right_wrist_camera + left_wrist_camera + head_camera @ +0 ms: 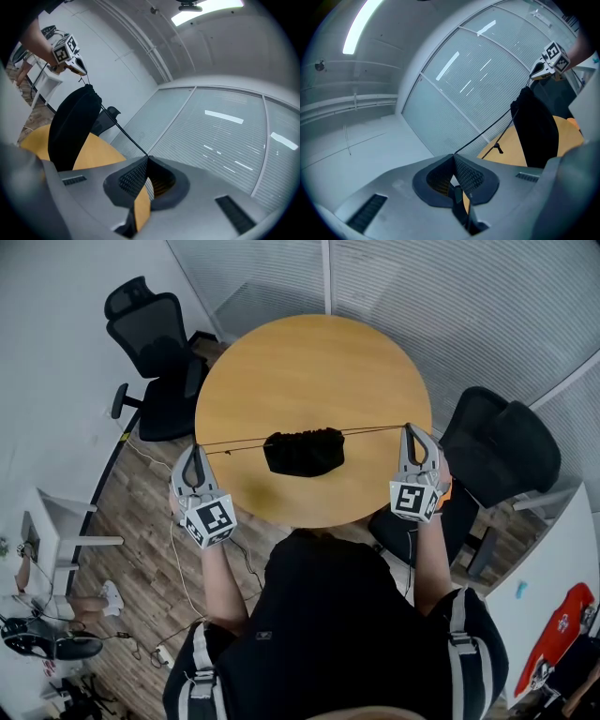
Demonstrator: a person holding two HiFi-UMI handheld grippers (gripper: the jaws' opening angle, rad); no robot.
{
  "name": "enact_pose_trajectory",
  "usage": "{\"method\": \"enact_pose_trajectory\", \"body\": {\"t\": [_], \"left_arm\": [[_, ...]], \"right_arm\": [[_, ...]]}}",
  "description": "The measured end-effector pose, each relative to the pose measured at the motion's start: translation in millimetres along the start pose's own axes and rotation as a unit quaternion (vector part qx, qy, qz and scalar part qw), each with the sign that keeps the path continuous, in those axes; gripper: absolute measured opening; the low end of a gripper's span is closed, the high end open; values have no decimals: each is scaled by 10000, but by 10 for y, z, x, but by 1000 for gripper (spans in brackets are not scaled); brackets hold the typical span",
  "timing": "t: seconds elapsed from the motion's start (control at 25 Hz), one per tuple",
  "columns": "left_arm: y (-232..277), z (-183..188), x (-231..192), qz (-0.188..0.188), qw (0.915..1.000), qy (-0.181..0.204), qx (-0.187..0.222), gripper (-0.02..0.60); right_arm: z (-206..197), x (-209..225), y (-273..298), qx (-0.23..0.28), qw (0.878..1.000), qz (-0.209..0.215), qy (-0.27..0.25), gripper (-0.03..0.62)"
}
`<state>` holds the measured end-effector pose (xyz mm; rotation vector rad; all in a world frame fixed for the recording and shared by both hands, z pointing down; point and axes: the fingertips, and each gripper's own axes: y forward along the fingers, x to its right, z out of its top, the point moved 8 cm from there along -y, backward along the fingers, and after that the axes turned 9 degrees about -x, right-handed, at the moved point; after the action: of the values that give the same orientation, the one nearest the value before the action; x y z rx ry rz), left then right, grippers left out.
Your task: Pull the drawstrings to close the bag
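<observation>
Our left gripper (196,448) has its jaws pressed together on the left drawstring (234,443), and our right gripper (409,427) is clamped the same way on the right drawstring (375,430). Both cords run taut and nearly straight from the gripper tips to the black bag (305,452). It sits midway between the two grippers, its mouth gathered tight, over the round wooden worktop (309,362).
</observation>
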<state>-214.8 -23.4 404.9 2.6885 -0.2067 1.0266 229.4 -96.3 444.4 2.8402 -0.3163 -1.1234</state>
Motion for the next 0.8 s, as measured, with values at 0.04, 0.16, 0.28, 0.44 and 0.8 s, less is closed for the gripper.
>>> {"method": "enact_pose_trajectory", "body": {"t": [0.04,0.16,0.28,0.44,0.8], "left_arm": [[4,-18,-7,-4,10000,-6,-10,15],[-7,-54,-2,-9,10000,1,-43,15],[-4,-55,5,-6,10000,14,-55,15],[39,-59,-5,-29,9999,38,-91,15],[144,-161,-16,-183,9995,-26,-243,15]], "right_arm": [[-5,2,0,-17,10000,-11,6,57],[-46,14,-25,-60,10000,-56,13,57],[-86,47,-33,-96,9999,-101,32,57],[-125,75,-22,-178,9998,-112,71,57],[-222,61,-13,-383,9992,-97,-39,57]]}}
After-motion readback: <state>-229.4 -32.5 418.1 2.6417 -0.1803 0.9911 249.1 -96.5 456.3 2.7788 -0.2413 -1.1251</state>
